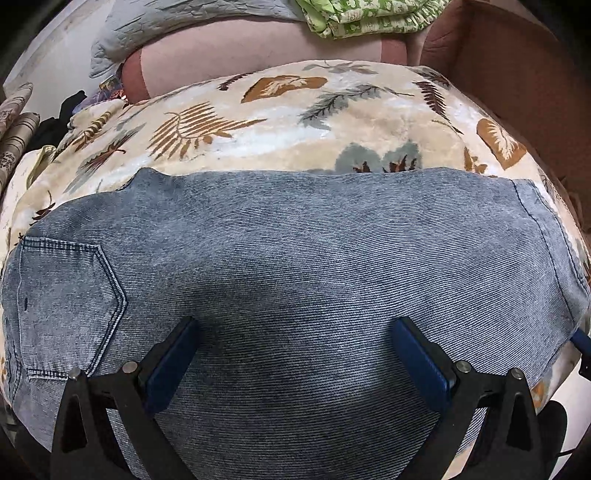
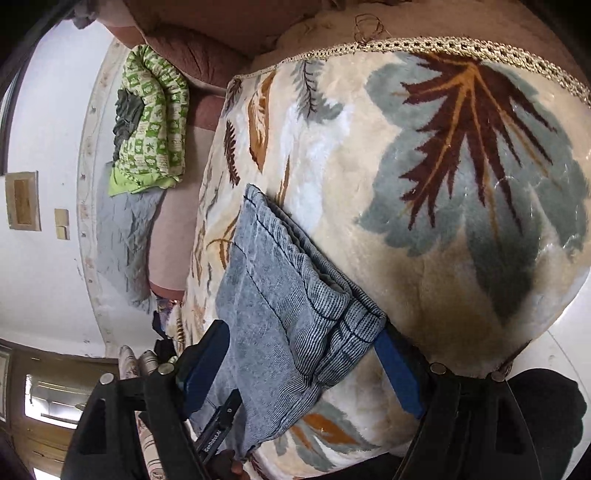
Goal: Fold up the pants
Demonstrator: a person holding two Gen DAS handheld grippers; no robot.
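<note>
Light blue denim pants (image 1: 295, 251) lie folded lengthwise on a cream leaf-print blanket (image 1: 258, 118), back pocket (image 1: 70, 291) at the left. My left gripper (image 1: 295, 328) hovers open just above the middle of the pants, its blue pads wide apart. In the right wrist view the stacked hem end of the pants (image 2: 288, 295) lies between the two fingers of my right gripper (image 2: 303, 336), which is open. One blue pad (image 2: 399, 373) sits beside the hem on the blanket (image 2: 461, 184); the other (image 2: 207, 365) is on the far side.
A pink bed surface (image 1: 258, 48) lies beyond the blanket, with a green patterned quilt (image 1: 365, 14) and a grey quilt (image 1: 155, 22) on it. A brown headboard (image 1: 517, 74) stands at the right. The white floor (image 2: 37, 277) and a wooden door (image 2: 44, 406) show beside the bed.
</note>
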